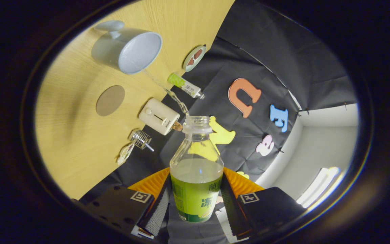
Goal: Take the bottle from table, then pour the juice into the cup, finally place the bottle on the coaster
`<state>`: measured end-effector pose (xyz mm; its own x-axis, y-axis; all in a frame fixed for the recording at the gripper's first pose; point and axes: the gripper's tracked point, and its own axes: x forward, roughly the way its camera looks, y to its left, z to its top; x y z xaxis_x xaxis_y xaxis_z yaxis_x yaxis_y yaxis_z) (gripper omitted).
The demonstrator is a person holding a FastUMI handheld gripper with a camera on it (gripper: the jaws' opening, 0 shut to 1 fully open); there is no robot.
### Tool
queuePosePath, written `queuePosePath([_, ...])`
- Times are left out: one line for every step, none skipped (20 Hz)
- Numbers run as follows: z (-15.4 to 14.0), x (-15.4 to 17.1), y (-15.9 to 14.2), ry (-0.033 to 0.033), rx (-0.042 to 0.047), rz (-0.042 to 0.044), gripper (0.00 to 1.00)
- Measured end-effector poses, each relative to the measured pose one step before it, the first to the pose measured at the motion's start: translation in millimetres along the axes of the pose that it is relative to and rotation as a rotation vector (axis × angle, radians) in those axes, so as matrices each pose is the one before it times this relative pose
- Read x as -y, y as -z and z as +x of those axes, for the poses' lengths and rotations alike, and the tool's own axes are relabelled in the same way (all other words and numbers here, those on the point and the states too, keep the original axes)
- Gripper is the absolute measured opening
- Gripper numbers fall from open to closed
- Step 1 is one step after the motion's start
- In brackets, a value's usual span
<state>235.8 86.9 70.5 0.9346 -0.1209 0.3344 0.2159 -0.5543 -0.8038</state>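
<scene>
The bottle (196, 176) between the gripper (196, 203) fingers carries a green label with large characters, too cut off to read. The cream device (159, 116) at its 11 o'clock bears small, illegible lettering. Each finger mount carries a square coded marker (143, 196).

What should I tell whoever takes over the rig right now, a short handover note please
Gripper: shut on the bottle, both fingers pressing its labelled body.
Bottle: uncapped, tilted toward the cup, a thin stream of juice running from its mouth into the cup.
Coaster: bare, on the table beside the cup.
Done: bottle picked up, pouring under way.
Left: finish pouring, stand the bottle on the coaster.
</scene>
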Motion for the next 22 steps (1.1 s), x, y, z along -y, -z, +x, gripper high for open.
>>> queuePosePath([-0.34,1.83,-0.98,0.00427,0.00238,-0.00764,0.8])
queuePosePath([-0.61,0.91,-0.63,0.00289,0.00259,-0.00327,0.8])
queuePosePath([-0.65,1.67,0.46,0.00084,-0.00068,-0.00321,0.8])
queuePosePath([-0.11,0.26,0.14,0.00096,-0.00114,-0.00634,0.8])
queuePosePath([0.37,0.29,-0.37,0.00094,-0.00081,-0.00813,0.8])
queuePosePath([1.05,1.99,-1.13,0.00455,0.00174,-0.01054,0.8])
queuePosePath([0.16,2.35,-0.76,0.00633,0.00375,-0.01083,0.8])
queuePosePath([1.26,0.43,-0.36,0.00389,0.00491,-0.01325,0.8])
queuePosePath([0.35,1.62,-0.05,0.00484,0.00041,-0.01041,0.8])
queuePosePath([-0.03,1.01,0.83,0.00507,-0.00198,-0.00715,0.8])
queuePosePath([0.17,1.6,0.92,0.00282,-0.00023,-0.00616,0.8])
queuePosePath([2.41,0.95,-0.85,0.00247,0.00053,-0.0057,0.8])
queuePosePath([0.38,1.98,1.51,0.00569,-0.00226,-0.00567,0.8])
queuePosePath([0.05,4.18,0.98,0.01164,-0.00236,-0.00368,0.8])
queuePosePath([0.11,2.75,0.01,0.01084,0.002,-0.00022,0.8])
queuePosePath([-0.23,2.43,0.95,0.00947,-0.00135,-0.00087,0.8])
queuePosePath([0.2,2.58,1.59,0.00379,0.001,0.00228,0.8])
queuePosePath([0.17,2.49,0.94,0.0057,-0.00027,0.00295,0.8])
queuePosePath([1.03,3.32,1.35,0.00626,-0.00119,0.00135,0.8])
queuePosePath([0.05,4.17,2.33,0.01236,-0.00535,0.00171,0.8])
queuePosePath([-0.59,3.39,2.27,0.00613,-0.00347,-0.00158,0.8])
queuePosePath([1.57,1.72,0.87,0.00424,0.00108,-0.00497,0.8])
